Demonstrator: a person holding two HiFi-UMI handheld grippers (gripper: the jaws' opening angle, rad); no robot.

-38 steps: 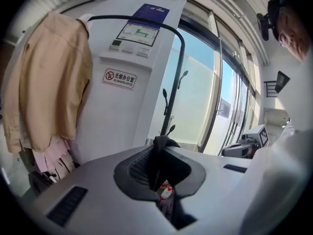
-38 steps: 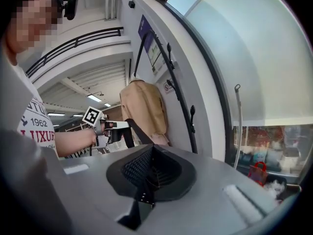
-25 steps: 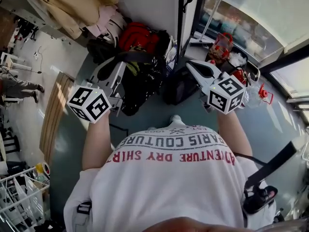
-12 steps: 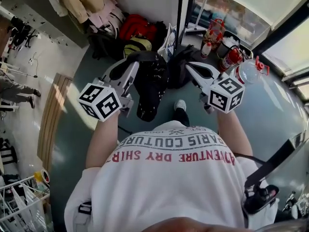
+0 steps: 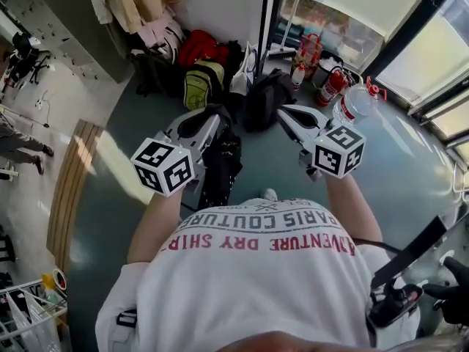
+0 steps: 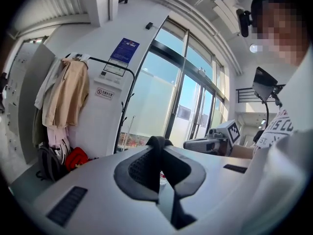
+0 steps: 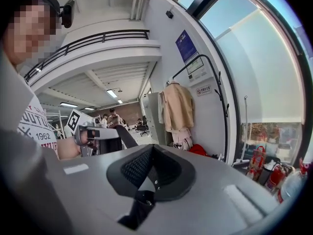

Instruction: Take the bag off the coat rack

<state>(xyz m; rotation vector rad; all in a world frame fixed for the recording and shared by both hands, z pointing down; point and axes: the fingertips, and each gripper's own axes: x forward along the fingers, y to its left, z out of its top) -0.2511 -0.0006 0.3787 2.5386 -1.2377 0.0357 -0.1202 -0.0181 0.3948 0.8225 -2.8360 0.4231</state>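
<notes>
A black bag hangs from its strap under my left gripper, in front of the person's chest and away from the rack. In the left gripper view the left gripper is shut on the black strap, which sticks up between the pads. My right gripper is held level beside it, shut, with nothing visible in it; the right gripper view shows the right gripper with its pads together. The black coat rack stands against the white wall, with a beige coat on it.
On the floor by the wall lie a red bag, a yellow-green backpack and a black backpack. Fire extinguishers and a water jug stand by the window. People are far off at the left.
The person has backed away from the rack. The black bag has come with the left gripper, away from the pile by the wall, and now hangs over open floor.
</notes>
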